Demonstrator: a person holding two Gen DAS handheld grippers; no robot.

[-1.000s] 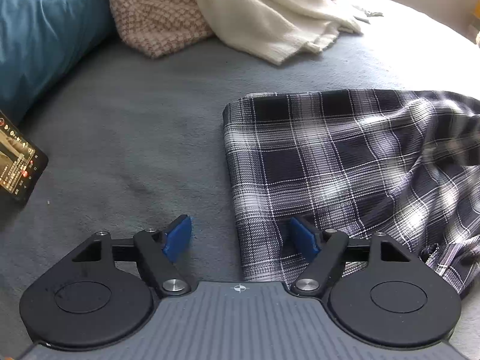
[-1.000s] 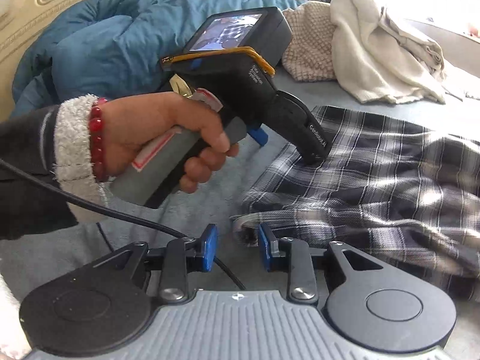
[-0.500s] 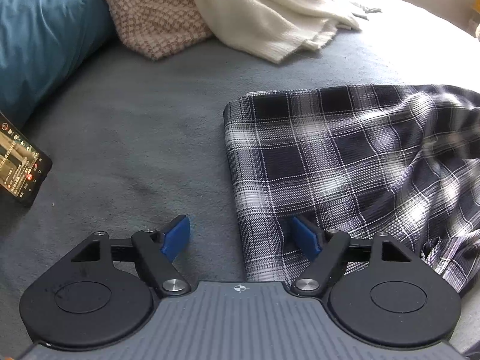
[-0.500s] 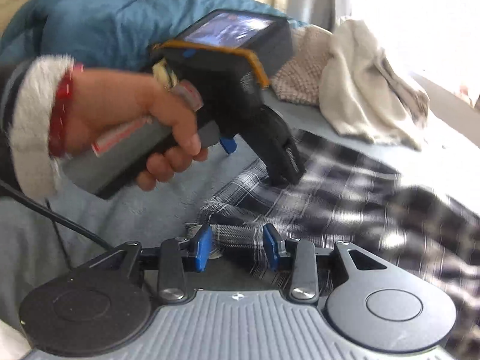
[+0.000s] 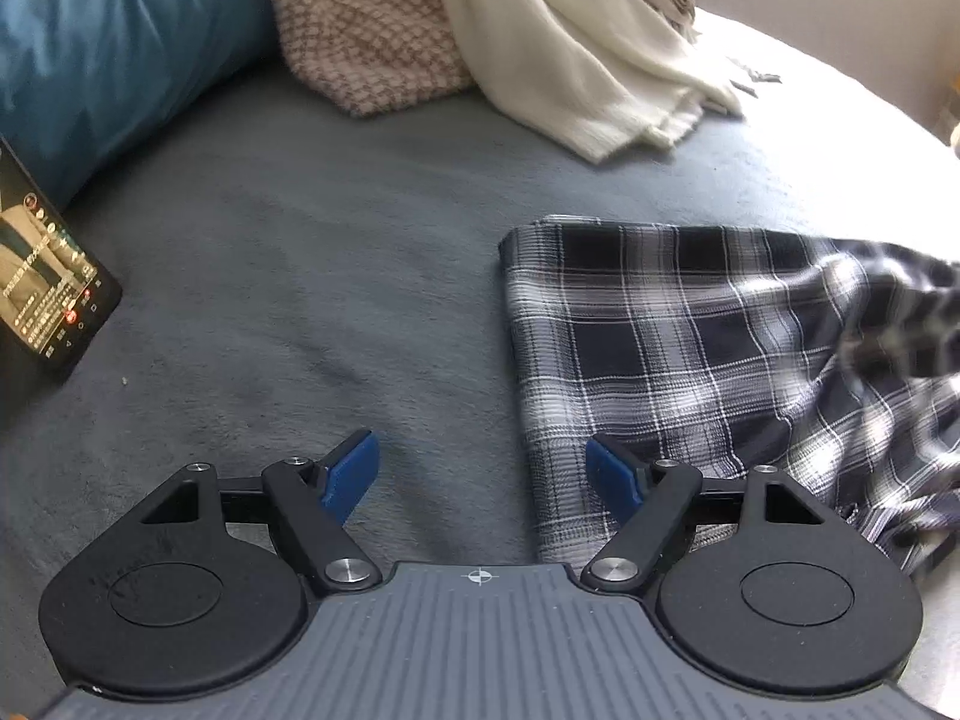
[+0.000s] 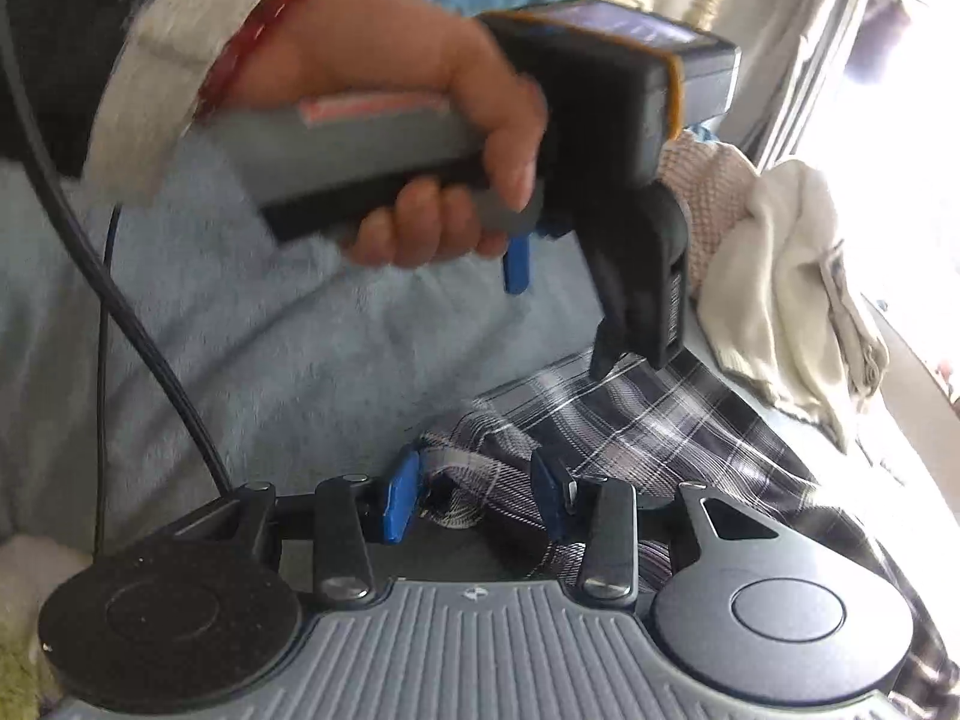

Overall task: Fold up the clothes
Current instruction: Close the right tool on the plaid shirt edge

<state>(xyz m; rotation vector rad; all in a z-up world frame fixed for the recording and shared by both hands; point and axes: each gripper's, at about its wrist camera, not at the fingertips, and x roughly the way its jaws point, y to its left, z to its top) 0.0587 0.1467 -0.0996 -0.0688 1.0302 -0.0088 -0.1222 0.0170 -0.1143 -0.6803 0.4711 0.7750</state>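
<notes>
Plaid cloth, black and white, is the thing being worked on: a checked shirt (image 5: 690, 360) lying on the grey blanket (image 5: 300, 252) that covers the bed. Its left edge runs straight and flat, while the part farther right is rumpled and blurred. The left gripper (image 5: 483, 471) hangs low over that near left edge with its blue pads (image 5: 354, 471) spread wide apart and nothing between them; one pad is over bare blanket just left of the shirt, the other over the plaid itself.

Seen from the right wrist, the right gripper (image 6: 474, 495) sits at the shirt's near corner, where a bunched fold of plaid (image 6: 630, 420) lies in the gap between its blue pads. The pads stand apart, and I cannot tell whether they touch the cloth. Just beyond the shirt, a hand (image 6: 432, 138) with a red bead bracelet (image 6: 264, 30) and a fleecy white cuff grips the handle of the left gripper, whose black nose points down at the plaid.

Beyond the shirt lie a cream garment (image 5: 570, 60) and a pink-and-white knit (image 5: 372, 24), with a blue quilt (image 5: 108, 54) left of them. Well left of the shirt, a phone (image 5: 42, 288) with a lit screen rests on the blanket.
</notes>
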